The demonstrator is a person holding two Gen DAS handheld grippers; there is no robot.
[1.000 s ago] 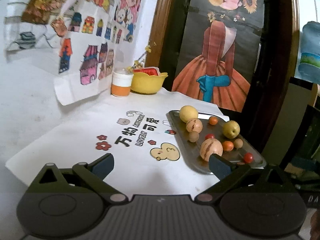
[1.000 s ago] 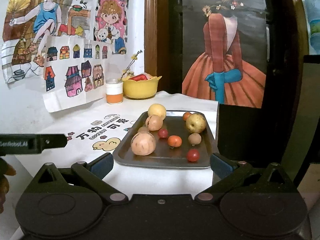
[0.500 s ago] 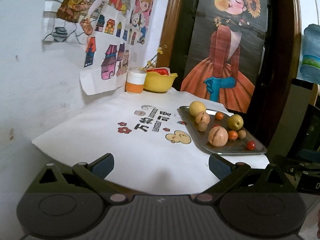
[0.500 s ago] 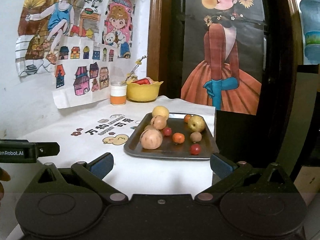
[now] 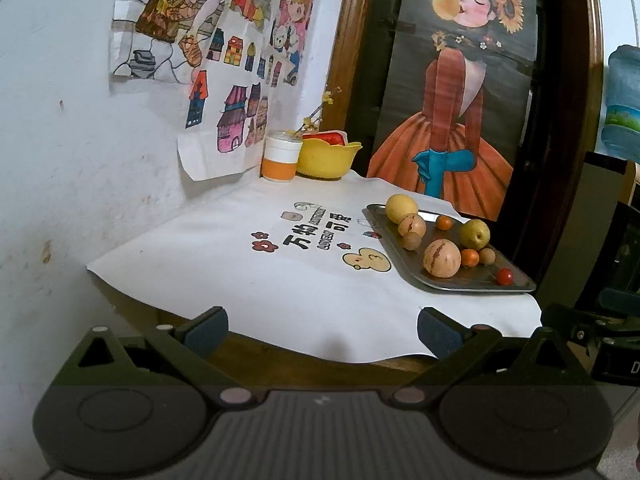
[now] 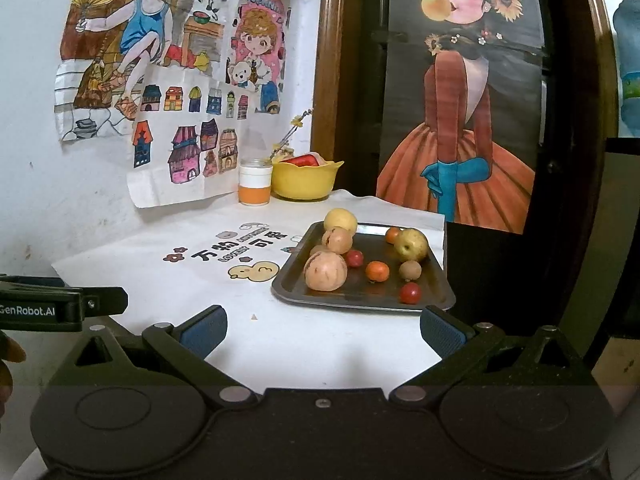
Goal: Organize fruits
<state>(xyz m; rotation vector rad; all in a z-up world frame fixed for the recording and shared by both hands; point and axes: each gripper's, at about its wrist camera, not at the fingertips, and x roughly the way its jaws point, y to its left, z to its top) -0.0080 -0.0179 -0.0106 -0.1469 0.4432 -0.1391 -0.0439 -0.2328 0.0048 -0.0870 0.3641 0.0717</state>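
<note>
I held both claws back from the table, each with its jaws spread wide and nothing between them: my left gripper point(image 5: 322, 330) off the near left edge, my right gripper point(image 6: 324, 330) just short of the metal tray point(image 6: 434, 300). All the fruit sat on that tray, on the right side of the white printed cloth point(image 6: 208, 280), well apart from the yellow bowl point(image 6: 306, 182) and the orange-and-white cup point(image 6: 255, 184) at the back by the wall.

What worried me most was rolling. Every piece was round and loose on smooth, shallow-rimmed steel — the big tan melon-like fruit point(image 6: 325, 271) touched the red cherry tomato point(image 6: 354, 258), so a nudge to one would likely send the other skating. The small tomato point(image 6: 410, 293) near the front rim looked glossy and soft; I judged it easy to squash or squirt out of hard pads. The tray lay close to the table's right edge, so a sideways push might slide it on the cloth, and the cloth itself hung free over the front and could drag.

The yellow-green pear point(image 6: 411, 245) looked firm and matte, the little orange point(image 6: 377, 271) dimpled, the brown fruit point(image 6: 410, 270) dull and rough
</note>
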